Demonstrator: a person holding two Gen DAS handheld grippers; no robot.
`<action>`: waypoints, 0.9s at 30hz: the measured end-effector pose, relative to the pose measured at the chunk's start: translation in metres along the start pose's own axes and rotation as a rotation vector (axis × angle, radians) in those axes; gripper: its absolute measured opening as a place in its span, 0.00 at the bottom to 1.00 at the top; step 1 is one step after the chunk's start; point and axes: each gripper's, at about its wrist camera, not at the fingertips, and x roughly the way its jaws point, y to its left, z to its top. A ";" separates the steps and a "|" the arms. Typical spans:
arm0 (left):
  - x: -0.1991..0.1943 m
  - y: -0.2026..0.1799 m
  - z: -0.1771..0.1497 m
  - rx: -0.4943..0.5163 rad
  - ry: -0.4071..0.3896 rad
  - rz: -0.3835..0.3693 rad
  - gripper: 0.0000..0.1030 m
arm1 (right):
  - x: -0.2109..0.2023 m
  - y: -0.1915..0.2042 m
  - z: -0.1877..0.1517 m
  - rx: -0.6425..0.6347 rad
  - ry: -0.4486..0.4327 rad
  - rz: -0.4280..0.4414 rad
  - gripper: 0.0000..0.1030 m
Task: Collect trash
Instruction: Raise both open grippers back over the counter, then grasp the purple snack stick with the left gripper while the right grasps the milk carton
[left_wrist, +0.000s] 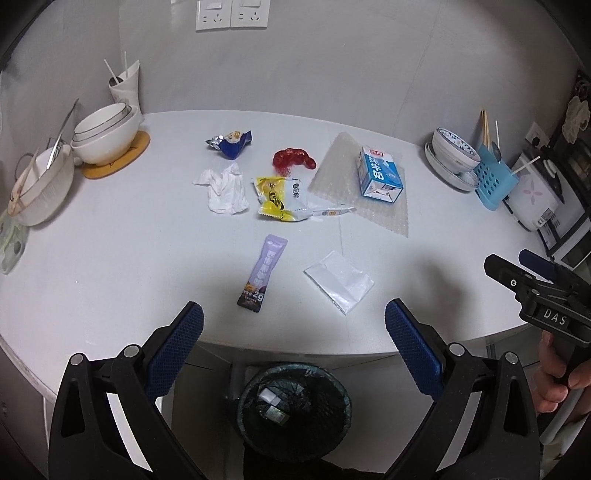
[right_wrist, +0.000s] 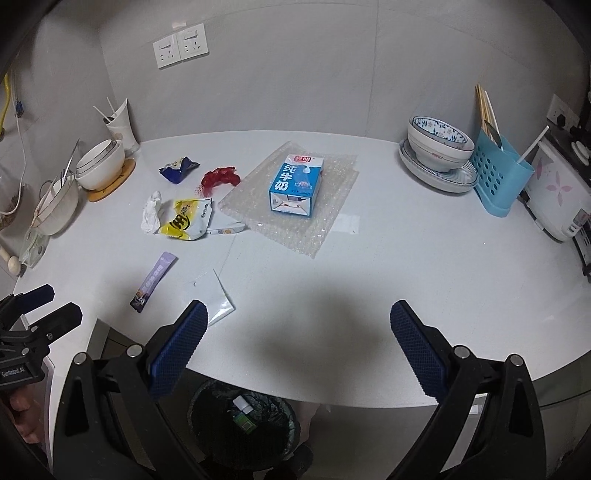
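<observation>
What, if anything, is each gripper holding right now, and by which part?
Nothing is held. The left gripper and the right gripper both stand open and empty above the table's near edge; all the trash lies untouched.

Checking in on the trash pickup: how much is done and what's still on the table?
Done: a couple of small items lie in the bin. In hand: nothing; left gripper and right gripper are open. Left: milk carton, bubble wrap, yellow wrapper, tissue, purple sachet.

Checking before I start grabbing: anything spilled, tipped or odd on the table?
The milk carton lies on its side on bubble wrap; no liquid visible. Red specks are scattered beside the red wrapper.
</observation>
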 end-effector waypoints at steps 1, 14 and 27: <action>0.003 0.001 0.005 0.003 -0.002 0.001 0.93 | 0.002 0.000 0.004 0.001 0.002 -0.005 0.92; 0.049 0.018 0.043 0.017 0.069 0.007 0.93 | 0.043 0.001 0.052 0.043 0.067 -0.033 0.92; 0.112 0.032 0.061 0.057 0.183 0.030 0.93 | 0.111 -0.014 0.104 0.123 0.197 -0.055 0.92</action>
